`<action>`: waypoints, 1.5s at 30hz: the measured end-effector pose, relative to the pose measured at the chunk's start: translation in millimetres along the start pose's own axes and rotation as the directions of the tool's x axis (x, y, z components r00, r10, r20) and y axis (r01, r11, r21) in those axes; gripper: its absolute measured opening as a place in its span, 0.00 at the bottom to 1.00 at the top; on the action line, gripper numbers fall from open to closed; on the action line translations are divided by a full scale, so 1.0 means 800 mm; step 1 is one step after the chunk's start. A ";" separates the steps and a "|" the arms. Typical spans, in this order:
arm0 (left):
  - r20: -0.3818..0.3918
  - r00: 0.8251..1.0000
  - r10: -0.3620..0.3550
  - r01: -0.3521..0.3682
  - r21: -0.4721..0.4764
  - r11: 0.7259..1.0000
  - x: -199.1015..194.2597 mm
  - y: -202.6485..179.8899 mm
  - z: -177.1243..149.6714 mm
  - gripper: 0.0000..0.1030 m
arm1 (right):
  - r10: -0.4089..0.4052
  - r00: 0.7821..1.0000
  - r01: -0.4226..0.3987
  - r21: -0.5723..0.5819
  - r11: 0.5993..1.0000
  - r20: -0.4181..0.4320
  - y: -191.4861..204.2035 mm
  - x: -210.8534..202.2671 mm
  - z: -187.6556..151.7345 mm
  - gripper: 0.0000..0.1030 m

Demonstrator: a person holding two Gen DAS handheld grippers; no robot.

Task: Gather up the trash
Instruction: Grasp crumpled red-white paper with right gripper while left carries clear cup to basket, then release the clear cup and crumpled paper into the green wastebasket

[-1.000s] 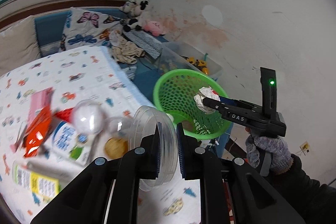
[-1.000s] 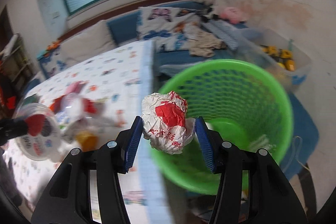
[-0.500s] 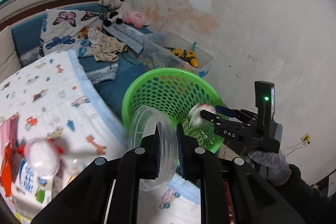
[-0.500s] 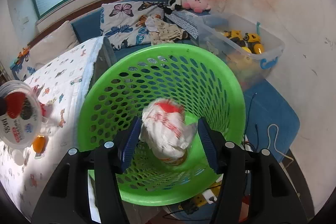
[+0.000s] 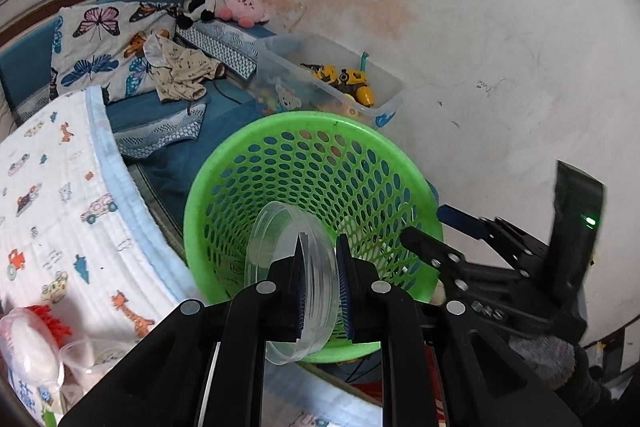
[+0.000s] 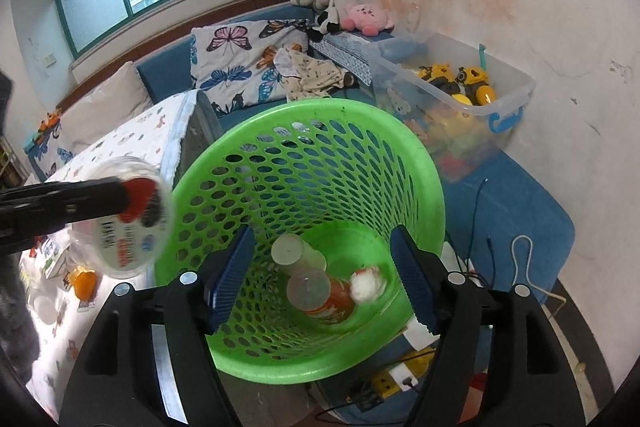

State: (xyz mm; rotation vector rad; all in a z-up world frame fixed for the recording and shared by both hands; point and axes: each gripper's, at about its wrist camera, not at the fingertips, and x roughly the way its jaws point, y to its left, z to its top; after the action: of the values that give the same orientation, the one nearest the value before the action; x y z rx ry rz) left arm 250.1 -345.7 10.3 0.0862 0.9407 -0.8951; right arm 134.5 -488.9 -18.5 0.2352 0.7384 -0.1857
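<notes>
- Our right gripper (image 6: 322, 271) is wide open now with nothing in it. A moment ago it held a paper ball (image 6: 366, 285).
- That ball now lies at the bottom of the green basket (image 6: 420, 163), beside a cup (image 6: 310, 289) and a white lid (image 6: 286, 251). One piece of trash is done.
- Our left gripper (image 5: 320, 277) is squeezed on a clear round tub (image 5: 288, 267), right over the basket rim. We think it goes in next.
- More trash (image 5: 32, 347) waits on the bed cover (image 5: 60, 187).

Glossy green perforated plastic basket (image 6: 424, 179), clear smooth plastic lid (image 5: 294, 283), crumpled paper ball (image 6: 366, 285), printed cloth cover (image 5: 52, 211)
</notes>
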 end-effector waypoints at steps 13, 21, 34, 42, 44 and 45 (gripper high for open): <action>-0.002 1.000 -0.016 0.016 -0.023 1.000 0.017 0.001 -0.002 0.46 | 0.027 1.000 -0.027 0.016 1.000 0.008 0.001 -0.011 -0.008 0.72; 0.028 0.999 -0.029 0.031 -0.056 0.998 -0.008 0.007 -0.013 0.51 | 0.051 0.999 -0.051 0.021 0.998 0.016 0.011 -0.022 -0.013 0.72; 0.125 0.991 0.053 -0.034 -0.146 0.989 -0.110 0.032 -0.082 0.55 | 0.133 0.991 -0.132 -0.040 0.990 0.030 0.066 -0.051 -0.029 0.78; 0.154 0.966 0.206 -0.166 -0.240 0.957 -0.171 0.069 -0.135 0.60 | 0.191 0.982 -0.190 -0.098 0.977 0.005 0.115 -0.055 -0.043 0.80; 0.146 0.953 0.266 -0.213 -0.300 0.930 -0.188 0.088 -0.150 0.60 | 0.204 0.979 -0.203 -0.111 0.973 0.000 0.127 -0.055 -0.046 0.80; 0.138 0.946 0.293 -0.235 -0.334 0.913 -0.197 0.099 -0.157 0.60 | 0.212 0.977 -0.210 -0.119 0.970 -0.002 0.133 -0.055 -0.047 0.80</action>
State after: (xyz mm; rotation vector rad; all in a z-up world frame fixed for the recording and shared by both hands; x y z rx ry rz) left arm 179.6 -142.0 24.6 -0.1383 0.8615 -0.4839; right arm 105.0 -372.9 0.2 0.1976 0.7061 0.0592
